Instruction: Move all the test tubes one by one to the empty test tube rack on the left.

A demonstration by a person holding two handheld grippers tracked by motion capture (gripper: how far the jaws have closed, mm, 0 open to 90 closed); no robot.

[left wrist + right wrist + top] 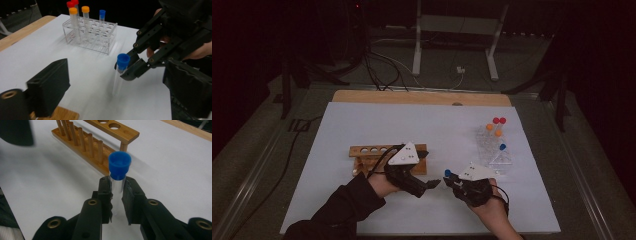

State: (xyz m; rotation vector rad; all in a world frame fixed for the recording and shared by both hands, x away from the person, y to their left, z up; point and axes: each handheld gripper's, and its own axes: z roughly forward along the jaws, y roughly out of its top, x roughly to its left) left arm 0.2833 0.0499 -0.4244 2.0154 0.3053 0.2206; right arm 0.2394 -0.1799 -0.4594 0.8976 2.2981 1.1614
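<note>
The right gripper [116,192] clamps a clear tube with a blue cap [119,166] just below the cap, holding it upright above the white mat [362,125], near the wooden rack [95,147]. The left gripper [432,184] hangs beside it, jaws open and empty

Clear rack [100,46] with capped tubes [85,17] far on the white desk [362,125]; wooden rack [100,152] near, empty.

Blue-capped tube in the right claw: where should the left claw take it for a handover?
Take the blue-capped tube on its bare glass below the right claw, coming level from the side. It hangs upright, and the cap end is already clamped.
</note>
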